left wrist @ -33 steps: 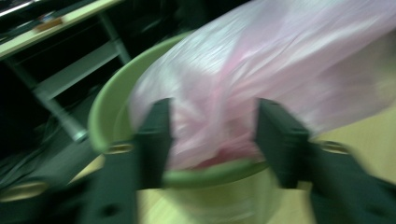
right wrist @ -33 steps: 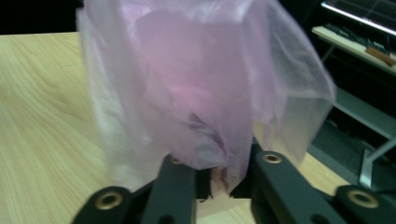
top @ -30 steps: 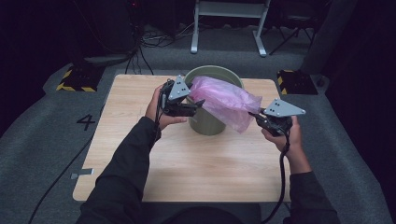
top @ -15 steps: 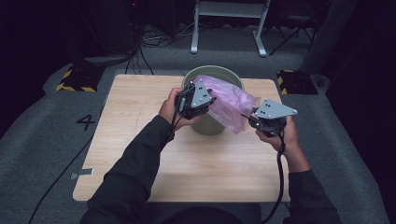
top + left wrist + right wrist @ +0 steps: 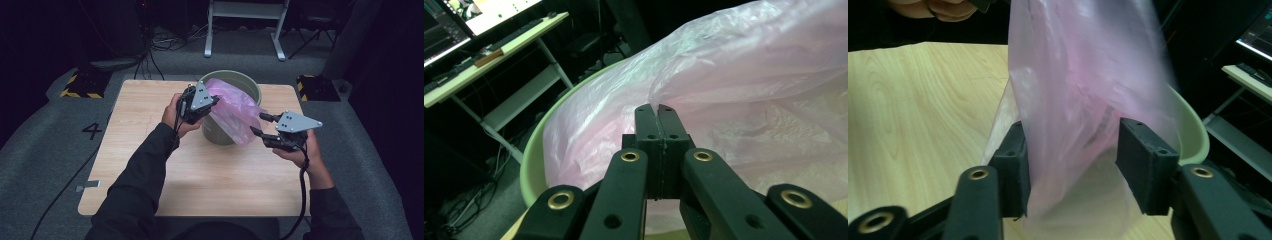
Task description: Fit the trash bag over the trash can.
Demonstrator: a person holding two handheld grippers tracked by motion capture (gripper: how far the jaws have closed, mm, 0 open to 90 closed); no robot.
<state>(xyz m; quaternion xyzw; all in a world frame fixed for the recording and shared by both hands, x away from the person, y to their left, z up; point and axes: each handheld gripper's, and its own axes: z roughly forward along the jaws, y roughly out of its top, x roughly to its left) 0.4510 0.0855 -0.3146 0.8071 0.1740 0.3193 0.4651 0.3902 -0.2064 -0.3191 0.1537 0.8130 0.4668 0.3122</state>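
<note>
Recording studio: dark walls, floor cables, monitor desk.

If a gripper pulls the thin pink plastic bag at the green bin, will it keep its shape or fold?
The thin pink plastic bag will probably fold: it hangs crumpled over the round green bin. It looks very light, almost see-through. It may slip, since the right gripper has just been opening around it.

We see the left gripper now at the bin's near-left rim, its jaws just closed on the bag; the right gripper's jaws have just opened around the film.
</note>
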